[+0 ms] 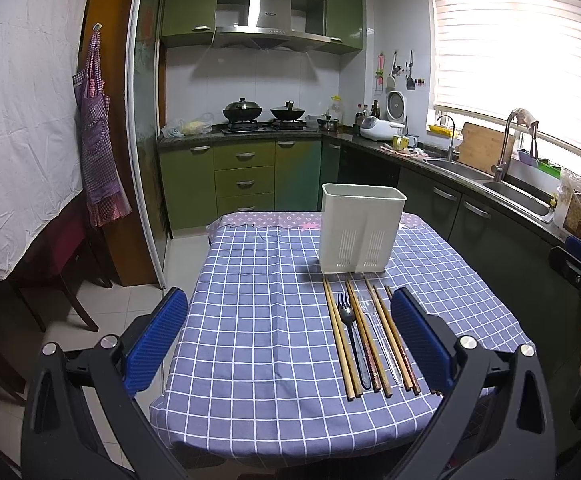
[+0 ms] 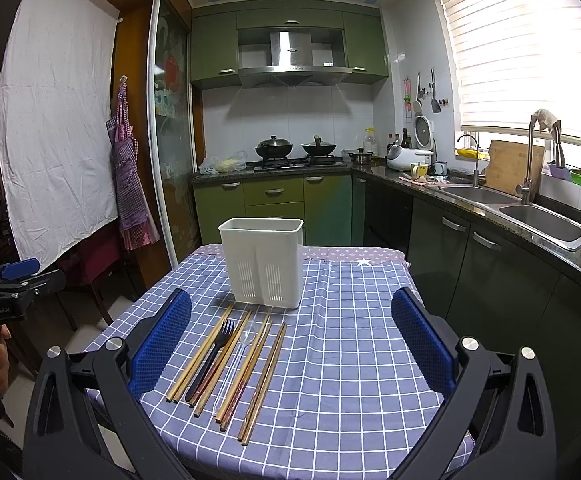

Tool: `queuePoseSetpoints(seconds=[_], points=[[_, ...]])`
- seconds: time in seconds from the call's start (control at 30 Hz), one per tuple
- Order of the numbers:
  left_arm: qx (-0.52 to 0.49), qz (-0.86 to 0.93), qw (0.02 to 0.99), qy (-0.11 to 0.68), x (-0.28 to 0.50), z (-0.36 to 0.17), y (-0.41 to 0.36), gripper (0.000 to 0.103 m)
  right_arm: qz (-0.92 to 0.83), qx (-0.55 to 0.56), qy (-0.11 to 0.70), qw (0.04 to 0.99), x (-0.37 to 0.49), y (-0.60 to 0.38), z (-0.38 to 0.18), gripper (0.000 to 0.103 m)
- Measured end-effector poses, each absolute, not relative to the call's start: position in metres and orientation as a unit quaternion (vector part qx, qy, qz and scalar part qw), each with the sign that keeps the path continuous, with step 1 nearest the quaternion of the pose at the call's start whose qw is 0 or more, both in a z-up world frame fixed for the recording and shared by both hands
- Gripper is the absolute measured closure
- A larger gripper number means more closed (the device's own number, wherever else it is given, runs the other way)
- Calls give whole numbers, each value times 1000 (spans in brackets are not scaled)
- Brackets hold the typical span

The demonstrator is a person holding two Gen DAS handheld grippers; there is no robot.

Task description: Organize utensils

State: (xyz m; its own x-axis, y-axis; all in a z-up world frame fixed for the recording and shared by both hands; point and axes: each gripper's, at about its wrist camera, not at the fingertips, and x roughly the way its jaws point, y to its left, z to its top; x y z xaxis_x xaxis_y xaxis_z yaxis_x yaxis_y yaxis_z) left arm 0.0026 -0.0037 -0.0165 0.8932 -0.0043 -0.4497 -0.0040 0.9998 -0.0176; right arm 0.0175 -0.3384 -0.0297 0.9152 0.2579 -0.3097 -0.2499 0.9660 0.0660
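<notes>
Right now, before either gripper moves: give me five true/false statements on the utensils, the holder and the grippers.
1. The white plastic utensil holder stands upright on the blue checked tablecloth. True.
2. The black plastic fork is already inside the holder. False: it lies on the cloth among the wooden chopsticks.
3. The left gripper is shut on a chopstick. False: its fingers are wide apart and hold nothing.
4. A clear plastic spoon lies between chopsticks. True.
5. The right gripper is open and holds nothing. True.
</notes>
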Motion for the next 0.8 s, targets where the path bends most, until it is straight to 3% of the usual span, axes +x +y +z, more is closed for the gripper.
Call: queuePoseSetpoints(seconds=[0.8], points=[[-9, -3, 971, 237, 2, -23, -6, 6, 133, 12, 166, 977, 23, -336, -33, 4]])
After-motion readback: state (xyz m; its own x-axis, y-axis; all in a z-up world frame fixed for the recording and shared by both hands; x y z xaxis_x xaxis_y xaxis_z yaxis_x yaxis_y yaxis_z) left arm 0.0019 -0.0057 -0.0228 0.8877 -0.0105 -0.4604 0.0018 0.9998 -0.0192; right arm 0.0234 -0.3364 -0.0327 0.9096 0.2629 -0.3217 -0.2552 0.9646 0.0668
